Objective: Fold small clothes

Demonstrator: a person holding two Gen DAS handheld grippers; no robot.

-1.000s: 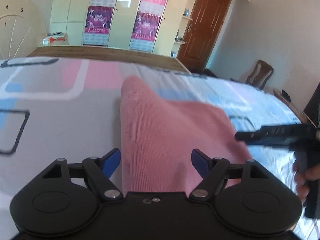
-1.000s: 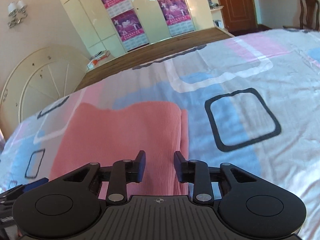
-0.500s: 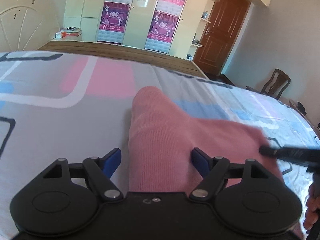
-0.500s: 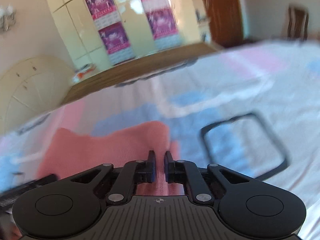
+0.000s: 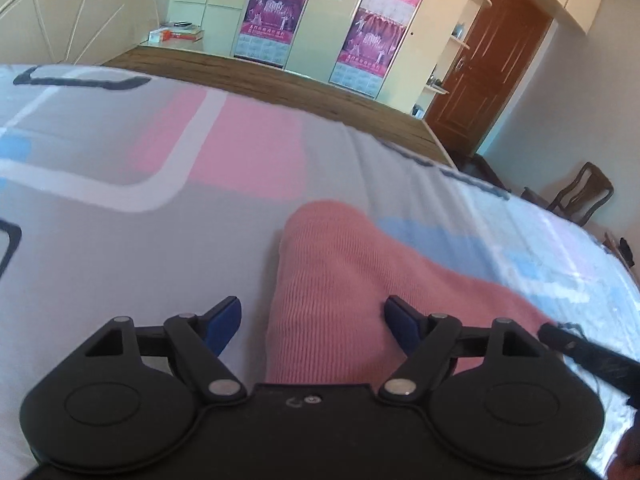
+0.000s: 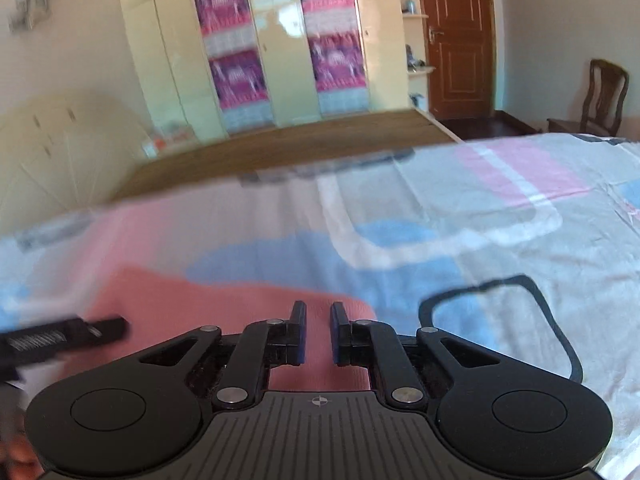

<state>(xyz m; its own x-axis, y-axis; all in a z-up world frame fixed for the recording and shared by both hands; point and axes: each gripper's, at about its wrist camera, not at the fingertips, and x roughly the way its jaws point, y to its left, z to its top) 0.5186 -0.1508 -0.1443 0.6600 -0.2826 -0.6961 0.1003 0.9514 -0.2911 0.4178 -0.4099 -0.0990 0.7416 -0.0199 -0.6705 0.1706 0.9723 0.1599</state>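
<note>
Spread over the patterned bedsheet (image 5: 120, 240): a pink ribbed garment (image 5: 340, 280), lying flat, already doubled along its left edge by the look of the rounded fold, near the middle of the bed. Same garment (image 6: 224, 308) seen blurred from the right wrist view, its right edge just beside a black-outlined square in the print.

Left gripper (image 5: 312, 320) spread wide, jaws straddling the garment's near left edge, nothing pinched. Right gripper (image 6: 318, 332) nearly pressed together, a narrow gap left, pink cloth visible between the jaws; cannot tell whether any fabric is actually caught.

Likely step: taking both near corners for the next fold. To do it well:
- Lower the left jaws so one pad slides under all layers at the edge, then close; a ribbed knit stretches, so grip deep, not at the very hem.
- Confirm the right side has cloth before lifting; reopen and reseat if not.
- Lift both sides level and together, carry away across the garment, lay down edge to edge.
- Keep off the sheet, or it bunches too.
</note>
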